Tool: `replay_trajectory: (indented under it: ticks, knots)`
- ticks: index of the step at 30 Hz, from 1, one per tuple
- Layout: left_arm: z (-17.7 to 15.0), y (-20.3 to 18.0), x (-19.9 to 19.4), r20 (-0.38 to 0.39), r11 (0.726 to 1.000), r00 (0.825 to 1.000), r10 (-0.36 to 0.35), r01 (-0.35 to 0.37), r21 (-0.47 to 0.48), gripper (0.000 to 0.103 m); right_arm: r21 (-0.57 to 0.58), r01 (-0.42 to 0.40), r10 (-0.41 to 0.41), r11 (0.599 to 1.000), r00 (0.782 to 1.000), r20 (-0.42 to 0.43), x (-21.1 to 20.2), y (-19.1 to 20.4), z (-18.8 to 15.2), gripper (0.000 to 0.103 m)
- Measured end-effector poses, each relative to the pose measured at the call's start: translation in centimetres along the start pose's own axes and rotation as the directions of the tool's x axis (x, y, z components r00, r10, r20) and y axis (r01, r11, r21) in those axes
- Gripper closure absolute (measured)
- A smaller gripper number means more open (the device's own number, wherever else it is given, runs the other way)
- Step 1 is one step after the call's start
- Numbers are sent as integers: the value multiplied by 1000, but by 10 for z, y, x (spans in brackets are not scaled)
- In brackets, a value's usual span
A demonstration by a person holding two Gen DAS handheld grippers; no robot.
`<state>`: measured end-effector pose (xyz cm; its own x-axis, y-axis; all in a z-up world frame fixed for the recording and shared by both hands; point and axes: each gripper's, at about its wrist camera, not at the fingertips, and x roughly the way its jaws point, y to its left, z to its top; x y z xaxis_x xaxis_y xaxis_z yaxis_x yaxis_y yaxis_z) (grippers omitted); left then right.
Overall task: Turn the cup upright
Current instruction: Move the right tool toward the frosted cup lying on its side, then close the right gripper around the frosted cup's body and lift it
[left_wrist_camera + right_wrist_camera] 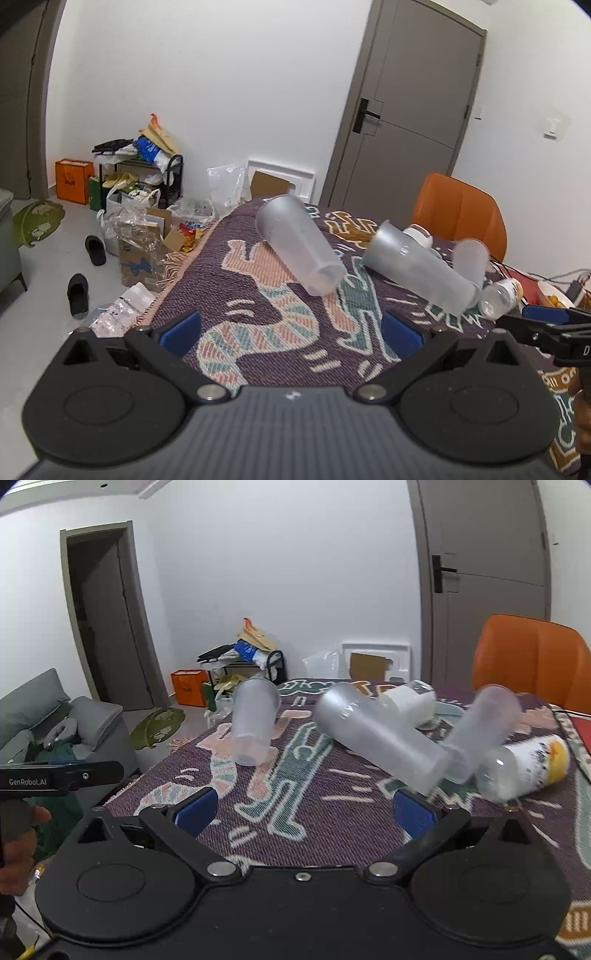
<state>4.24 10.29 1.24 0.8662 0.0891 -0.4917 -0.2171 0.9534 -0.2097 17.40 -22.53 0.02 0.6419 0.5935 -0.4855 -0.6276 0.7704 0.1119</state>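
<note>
Item: frosted plastic cup (301, 245), tall and tapered, lying on its side on the left part of the table, rim toward the far edge, base toward the near side; same cup in the right wrist view (255, 722).

Second frosted cup (417, 269), also on its side, near the middle (380, 734). A third cup (480, 731) leans tilted against its base end, blurred. A clear bottle with a yellow and white label (524, 771) lies just beside these. A white container (410, 701) sits behind the second cup, partly hidden.

Left gripper (291, 332): blue pads spread wide apart, nothing between them, hanging over the near side of the cloth. Right gripper (304, 812): likewise spread, holding nothing; its tip enters the left view at the right edge, cut off.

Surface: woven purple tablecloth (258, 325) with pink and green figures, fringed at the left edge.

Room: orange chair (461, 218) behind the table, grey door (413, 103), white walls, shoe rack and bags (136, 177) on the floor, two black slippers (86, 269), grey sofa (40, 716).
</note>
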Motion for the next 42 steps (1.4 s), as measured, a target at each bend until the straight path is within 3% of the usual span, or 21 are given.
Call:
replay_trajectory:
  ticks: [19,29,39,41,42]
  knots:
    - [14,64,62,-36,984,993,114,-118,-137,0,-108,-58,49,992,995,-90,113,38,52,1]
    - [11,86,76,-40,973,988,146,-151,-172,0,-137,-74,50,988,984,-169,179,56,67,8]
    - [8,108,85,-55,962,983,176,-184,-201,0,-155,-66,30,986,975,-221,220,68,75,10]
    - [8,111,86,-61,959,982,178,-187,-212,0,-166,-63,22,984,972,-232,230,71,75,16]
    - [8,111,87,-61,959,982,178,-187,-214,0,-168,-56,14,984,970,-241,235,72,74,26]
